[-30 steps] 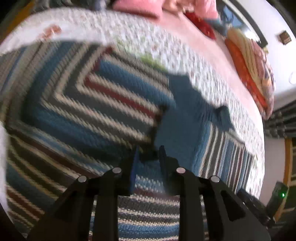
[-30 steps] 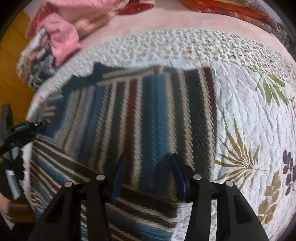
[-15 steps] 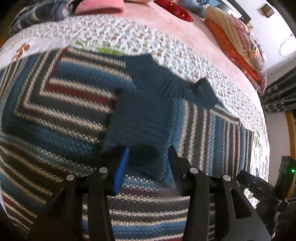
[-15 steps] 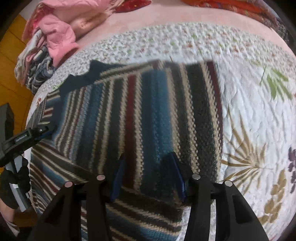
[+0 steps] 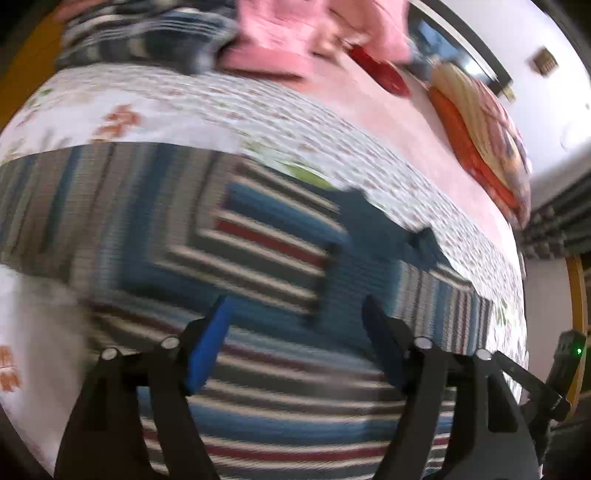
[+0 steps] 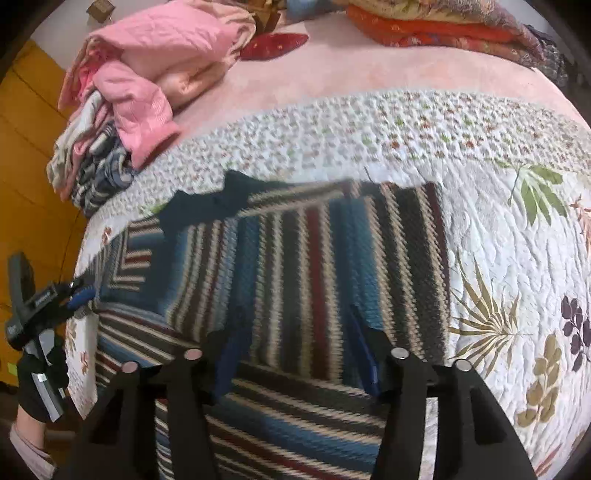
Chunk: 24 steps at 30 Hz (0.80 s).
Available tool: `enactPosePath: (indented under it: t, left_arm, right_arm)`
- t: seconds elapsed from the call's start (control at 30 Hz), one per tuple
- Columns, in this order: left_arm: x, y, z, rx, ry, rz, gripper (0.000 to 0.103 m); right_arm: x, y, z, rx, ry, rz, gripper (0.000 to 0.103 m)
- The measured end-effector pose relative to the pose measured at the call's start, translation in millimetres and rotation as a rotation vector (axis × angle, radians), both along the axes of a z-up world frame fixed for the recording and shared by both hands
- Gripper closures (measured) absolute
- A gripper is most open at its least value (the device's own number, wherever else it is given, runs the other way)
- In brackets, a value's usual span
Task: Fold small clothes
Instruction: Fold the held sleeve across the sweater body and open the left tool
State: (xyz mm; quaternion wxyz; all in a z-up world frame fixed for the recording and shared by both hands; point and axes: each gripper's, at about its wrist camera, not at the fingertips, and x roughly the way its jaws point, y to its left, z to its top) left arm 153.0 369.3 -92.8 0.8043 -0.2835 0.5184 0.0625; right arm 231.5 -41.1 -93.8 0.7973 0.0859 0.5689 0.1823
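A striped knit sweater (image 6: 303, 266) lies spread flat on the quilt (image 6: 517, 266) that covers the near part of the bed, its bands of blue, black, cream and dark red running in different directions across the body and the sleeve. Its dark blue collar (image 6: 221, 195) points toward the far side of the bed, where a heap of pink clothes (image 6: 155, 74) sits on top of some striped and checked pieces. A red cushion (image 6: 273, 44) lies just beside that heap on the pink sheet (image 6: 369, 70), and a stack of orange and patterned blankets (image 6: 443, 26) rests along the far edge. The left gripper (image 5: 295, 314) hangs just over the sweater near the sleeve, its two fingers spread wide with nothing between them; the view from it is blurred, so the fine knit there is hard to read. The right gripper (image 6: 295, 325) is over the sweater's body, close to its right edge, and its fingers are likewise well apart and hold nothing. From the right wrist view the left gripper (image 6: 74, 291) shows at the sweater's far left edge, with a gloved hand (image 6: 40, 384) behind it.
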Motion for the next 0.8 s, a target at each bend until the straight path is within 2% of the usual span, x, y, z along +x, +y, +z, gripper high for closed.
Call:
enactPosePath:
  t: [0.1,0.27,0.4,0.5,0.63,0.8]
  left_arm:
    - [-26,53,1,0.0,0.018,0.088,0.025]
    - [-82,145,-14,-0.02,0.065,0.272,0.025]
    - [-126,206,-24,-0.066,0.068,0.417,0.025]
    - [-157,250,-37,-0.119,0.04,0.538,0.025]
    - [-185,287,-53,-0.23,-0.025,0.668,0.026]
    - [-191,308,-76,-0.301,-0.074,0.728,0.027]
  right_arm:
    - [-9,18,8,-0.004,-0.003,0.007,0.042]
    - [-34,44,15,-0.047,-0.006,0.054,0.038]
    - [-47,60,17,-0.029,0.015,0.063,0.038]
    - [-49,67,17,0.013,0.038,0.04,0.038]
    - [-50,82,13,-0.009,0.033,0.061,0.038]
    - [-47,88,-3,-0.04,0.051,0.074,0.038]
